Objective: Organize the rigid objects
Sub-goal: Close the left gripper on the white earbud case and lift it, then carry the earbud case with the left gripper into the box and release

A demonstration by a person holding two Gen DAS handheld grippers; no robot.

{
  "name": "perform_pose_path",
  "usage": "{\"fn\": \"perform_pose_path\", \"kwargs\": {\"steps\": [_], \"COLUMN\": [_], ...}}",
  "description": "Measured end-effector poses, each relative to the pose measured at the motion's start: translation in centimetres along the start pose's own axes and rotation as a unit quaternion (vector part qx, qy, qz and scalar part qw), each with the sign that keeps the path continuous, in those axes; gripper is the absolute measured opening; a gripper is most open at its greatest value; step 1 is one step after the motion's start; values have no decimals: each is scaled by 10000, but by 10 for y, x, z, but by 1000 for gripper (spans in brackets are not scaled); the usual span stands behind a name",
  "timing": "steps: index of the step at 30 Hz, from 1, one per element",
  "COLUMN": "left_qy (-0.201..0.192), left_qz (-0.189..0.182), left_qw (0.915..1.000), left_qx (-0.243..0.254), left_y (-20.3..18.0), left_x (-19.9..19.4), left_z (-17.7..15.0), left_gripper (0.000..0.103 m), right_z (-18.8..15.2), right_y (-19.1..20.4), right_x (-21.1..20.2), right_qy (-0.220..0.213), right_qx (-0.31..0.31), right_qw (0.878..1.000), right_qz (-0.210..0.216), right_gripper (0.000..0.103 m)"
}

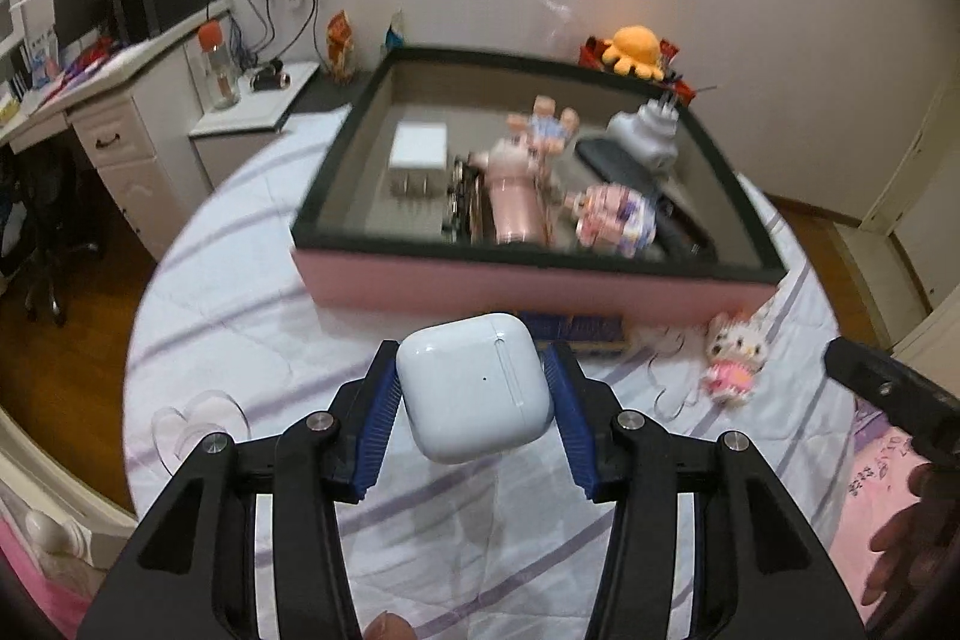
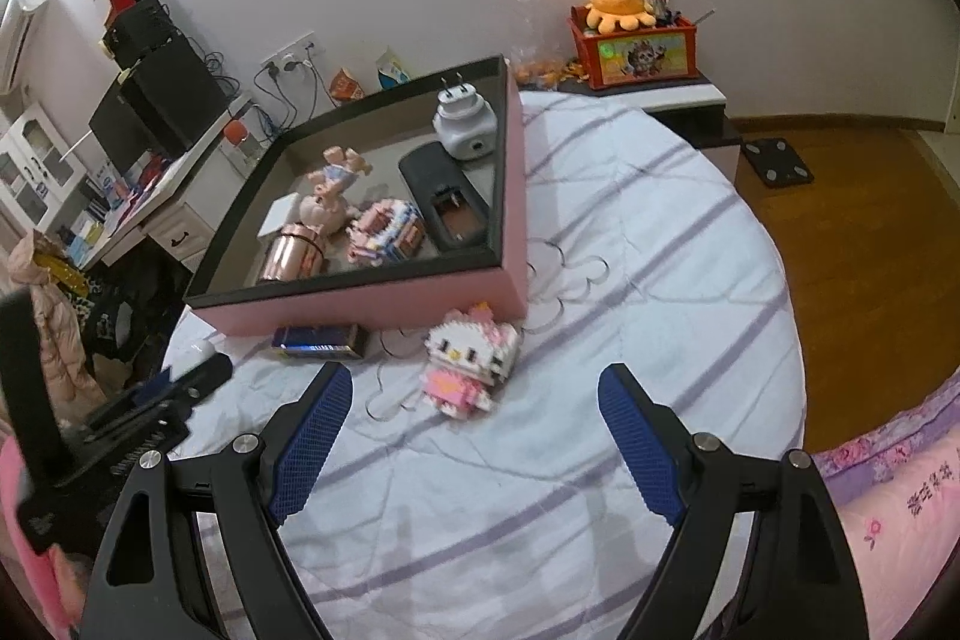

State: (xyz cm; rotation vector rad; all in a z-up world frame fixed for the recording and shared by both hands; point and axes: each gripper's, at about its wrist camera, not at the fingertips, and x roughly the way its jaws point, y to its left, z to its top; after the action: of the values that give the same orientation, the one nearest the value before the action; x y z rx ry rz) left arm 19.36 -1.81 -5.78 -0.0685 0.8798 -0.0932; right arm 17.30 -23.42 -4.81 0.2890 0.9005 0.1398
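Holding small white smooth plastic earbud case [image 1: 474,387] tight in left gripper [image 1: 474,394] | light, hard, slippery; squeeze flat sides | right gripper [image 2: 474,436] wide apart, nothing inside

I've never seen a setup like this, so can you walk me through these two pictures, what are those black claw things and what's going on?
Those claws are hand-held grippers, one in each of a person's hands, each carrying a wide-angle camera that looks along its two blue-padded fingers. So one picture comes from the left gripper, the other from the right gripper.

The left one is closed on a white earbud case, lifted above the bed. The right one is open and holds nothing.

On the striped bedsheet sits a pink box already holding a remote, a rose-gold bottle, a white charger and block figures. Still outside, in front of the box, lie a Hello Kitty block figure and a small dark blue box.
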Motion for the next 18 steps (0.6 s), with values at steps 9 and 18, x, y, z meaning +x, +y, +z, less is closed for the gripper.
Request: {"fn": "perform_pose_path", "kwargs": {"steps": [9, 18], "left_qy": [-236, 105], "left_qz": [-17, 12], "left_qw": [9997, 9999], "left_qx": [64, 99], "left_y": [18, 29], "left_x": [10, 73], "left_z": [60, 88], "left_gripper": [49, 49], "right_z": [39, 63], "right_y": [27, 24], "right_x": [14, 47], "right_qy": [-170, -52], "right_qx": [-326, -296], "right_qw": [9993, 9995], "right_qz": [85, 35], "right_gripper": [86, 86]}}
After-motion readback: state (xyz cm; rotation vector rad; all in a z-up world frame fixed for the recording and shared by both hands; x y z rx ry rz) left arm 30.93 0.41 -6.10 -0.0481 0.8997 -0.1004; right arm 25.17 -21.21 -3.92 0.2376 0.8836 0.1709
